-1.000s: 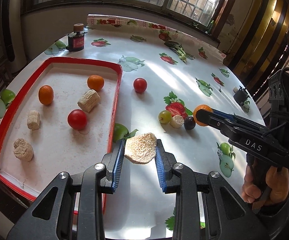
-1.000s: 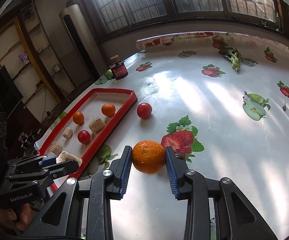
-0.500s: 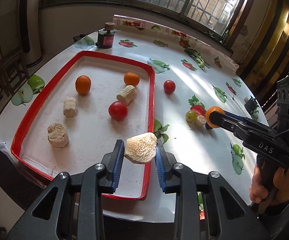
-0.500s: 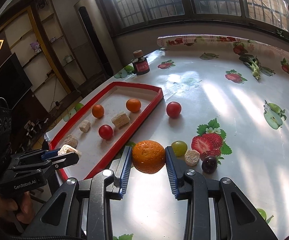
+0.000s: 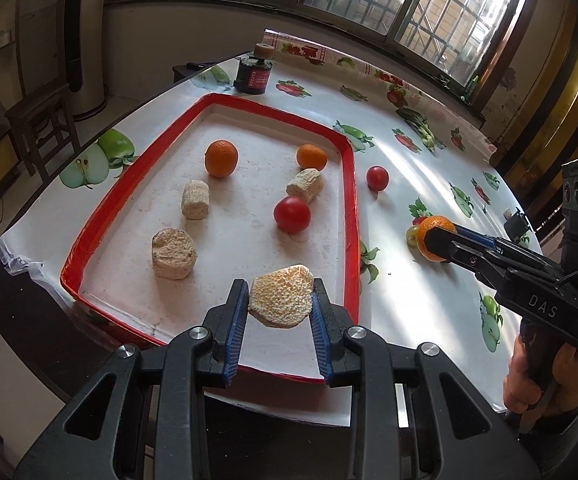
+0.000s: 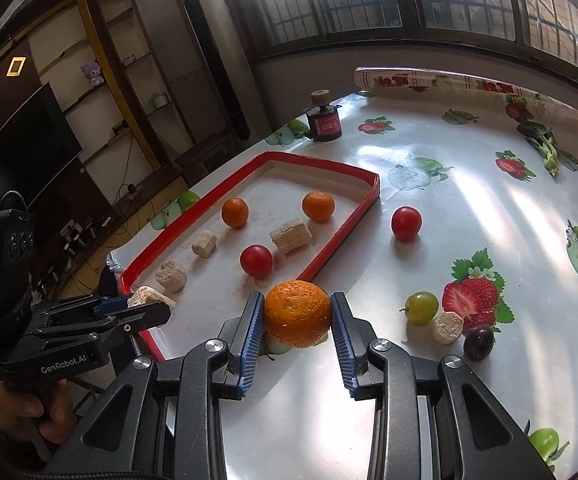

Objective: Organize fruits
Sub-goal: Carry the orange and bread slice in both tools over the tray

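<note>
carrying both loads over the red tray (image 5: 351, 184): left hand-held gripper (image 5: 280, 307) clamped on a corn piece (image 5: 281, 300), right hand-held gripper (image 6: 297, 322) clamped on an orange (image 6: 297, 314); lower each onto bare tray floor before releasing.

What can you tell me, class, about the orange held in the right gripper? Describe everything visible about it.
The round orange with dimpled, glossy peel is whole and bright, with a sunlit patch on top. It sits clamped between the two blue ribbed pads of the right gripper, one pad on each side. It appears lifted clear of the fruit-print tablecloth, just off the near corner of the red-rimmed tray. Nothing else touches it.
</note>
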`<act>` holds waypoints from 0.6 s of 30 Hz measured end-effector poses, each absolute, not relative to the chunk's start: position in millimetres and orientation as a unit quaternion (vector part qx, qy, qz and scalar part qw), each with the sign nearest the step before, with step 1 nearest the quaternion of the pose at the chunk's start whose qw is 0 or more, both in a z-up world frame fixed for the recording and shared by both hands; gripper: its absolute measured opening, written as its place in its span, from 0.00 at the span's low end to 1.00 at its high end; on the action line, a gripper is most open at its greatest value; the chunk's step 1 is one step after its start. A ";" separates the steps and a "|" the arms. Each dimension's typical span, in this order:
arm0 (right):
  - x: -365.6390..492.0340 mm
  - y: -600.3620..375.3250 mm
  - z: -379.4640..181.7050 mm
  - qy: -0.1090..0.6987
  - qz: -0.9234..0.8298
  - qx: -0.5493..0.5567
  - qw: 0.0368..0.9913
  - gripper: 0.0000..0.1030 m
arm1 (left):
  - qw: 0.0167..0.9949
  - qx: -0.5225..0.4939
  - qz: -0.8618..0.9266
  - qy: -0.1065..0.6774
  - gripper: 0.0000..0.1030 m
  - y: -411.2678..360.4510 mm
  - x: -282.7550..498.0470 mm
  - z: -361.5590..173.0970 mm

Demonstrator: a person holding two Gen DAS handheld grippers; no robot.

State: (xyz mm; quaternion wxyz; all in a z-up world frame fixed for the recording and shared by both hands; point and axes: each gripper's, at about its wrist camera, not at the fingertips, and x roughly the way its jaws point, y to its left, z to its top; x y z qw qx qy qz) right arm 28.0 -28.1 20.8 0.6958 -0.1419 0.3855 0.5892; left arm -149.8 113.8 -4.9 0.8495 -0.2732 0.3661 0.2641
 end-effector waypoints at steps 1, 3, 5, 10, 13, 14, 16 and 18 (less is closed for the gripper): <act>25.8 -25.9 20.7 0.386 0.591 -0.143 0.694 0.33 | 0.849 -0.275 0.266 0.366 0.27 115.1 -151.2 -5.4; 21.2 -21.3 20.6 0.385 0.595 -0.147 0.691 0.33 | 0.847 -0.277 0.269 0.366 0.27 117.6 -153.9 -6.8; 16.7 -16.8 20.5 0.384 0.599 -0.149 0.687 0.33 | 0.844 -0.279 0.273 0.367 0.27 120.5 -157.2 -8.9; 4.9 -2.5 18.3 0.383 0.610 -0.159 0.675 0.33 | 0.838 -0.285 0.278 0.373 0.27 126.6 -161.7 -15.1; -3.8 8.7 14.7 0.385 0.618 -0.167 0.665 0.33 | 0.835 -0.287 0.277 0.378 0.27 128.5 -160.7 -19.1; -6.4 12.5 12.9 0.386 0.620 -0.170 0.662 0.33 | 0.835 -0.287 0.277 0.379 0.27 128.9 -159.9 -20.4; -11.1 20.5 8.2 0.389 0.623 -0.177 0.655 0.33 | 0.833 -0.288 0.277 0.383 0.27 130.7 -159.1 -23.1; -14.7 27.1 3.2 0.393 0.626 -0.182 0.649 0.33 | 0.831 -0.288 0.278 0.385 0.27 132.5 -158.5 -25.5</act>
